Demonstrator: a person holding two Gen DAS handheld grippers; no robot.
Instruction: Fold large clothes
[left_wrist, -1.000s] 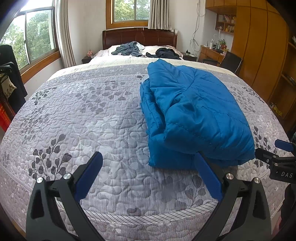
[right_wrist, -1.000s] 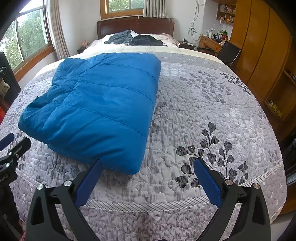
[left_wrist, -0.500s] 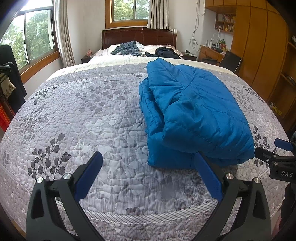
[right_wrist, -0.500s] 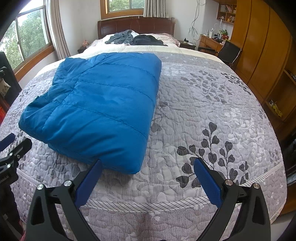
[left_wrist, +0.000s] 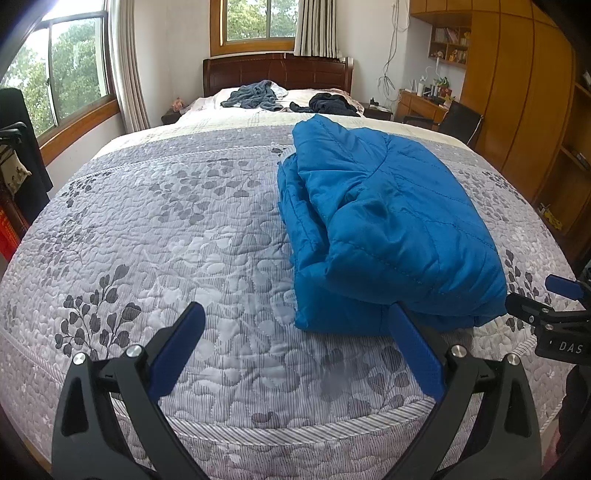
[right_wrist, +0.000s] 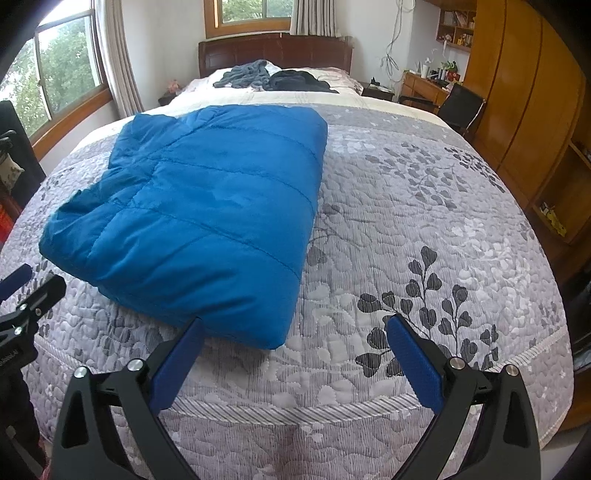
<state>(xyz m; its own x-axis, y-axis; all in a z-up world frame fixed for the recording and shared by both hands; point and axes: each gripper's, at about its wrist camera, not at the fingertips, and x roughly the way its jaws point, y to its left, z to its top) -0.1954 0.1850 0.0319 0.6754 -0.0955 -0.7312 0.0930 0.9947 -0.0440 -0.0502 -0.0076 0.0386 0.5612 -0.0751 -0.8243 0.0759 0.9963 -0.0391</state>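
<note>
Both claws stand released, jaws spread wide and holding nothing: the left gripper (left_wrist: 295, 343) hovers over the near edge of the bed, its right-hand finger just in front of the folded bundle's near left corner, while the right gripper (right_wrist: 295, 347) hangs with its left-hand finger at the bundle's near right corner. Outward from them lies the blue padded jacket (right_wrist: 199, 206), one garment, folded into a thick rectangle on the grey leaf-patterned quilt (left_wrist: 166, 229) — at about one o'clock from the left claw, eleven o'clock from the right. By the look of it the folding is at its last stage: the layers are stacked, though the left side shows loose, uneven edges. The next move, I judge, calls either for tidying that ragged side or for backing away from a finished fold. Count: one jacket, two grippers, and two crumpled dark garments (left_wrist: 288, 99) at twelve o'clock by the headboard.
</note>
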